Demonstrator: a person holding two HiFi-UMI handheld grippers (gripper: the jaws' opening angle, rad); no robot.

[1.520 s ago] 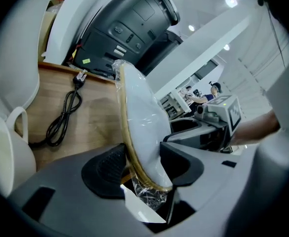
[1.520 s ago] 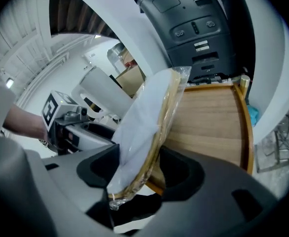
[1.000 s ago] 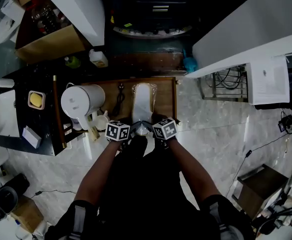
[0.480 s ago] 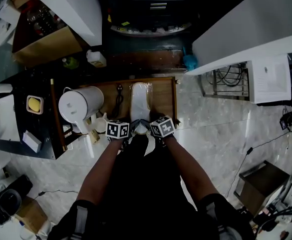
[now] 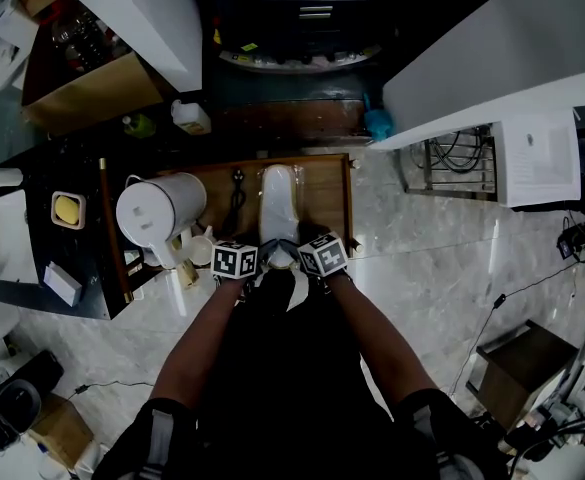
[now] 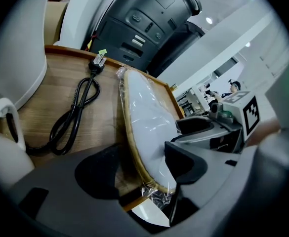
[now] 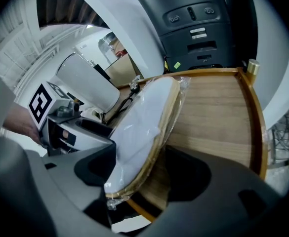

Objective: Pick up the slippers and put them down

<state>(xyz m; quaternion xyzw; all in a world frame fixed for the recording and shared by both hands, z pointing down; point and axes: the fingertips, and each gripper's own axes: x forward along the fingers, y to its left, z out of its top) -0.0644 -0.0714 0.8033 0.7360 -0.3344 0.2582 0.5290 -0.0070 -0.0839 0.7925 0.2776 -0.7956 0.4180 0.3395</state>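
Note:
A pair of white slippers (image 5: 279, 203) with a tan edge, wrapped in clear plastic, lies lengthwise on the wooden tray (image 5: 327, 198). Both grippers meet at its near end. My left gripper (image 5: 264, 256) has just been opening its jaws. In the left gripper view the slippers' heel (image 6: 144, 117) sits between the jaws of that gripper (image 6: 142, 169) with a gap on the left side. My right gripper (image 5: 299, 254) has also just been opening. In the right gripper view the slippers (image 7: 142, 122) lean toward the left jaw of that gripper (image 7: 142, 174), away from the right one.
A white kettle (image 5: 162, 208) stands on the tray's left end, with a cup (image 5: 204, 248) by it. A coiled black cable (image 5: 238, 196) lies left of the slippers. A dark machine (image 5: 302, 18) rises behind the tray. White counters flank both sides.
The plastic-wrapped slippers look narrower and sit slightly further left on the tray. The right gripper's marker cube has edged left. Both hands otherwise stay at the near end.

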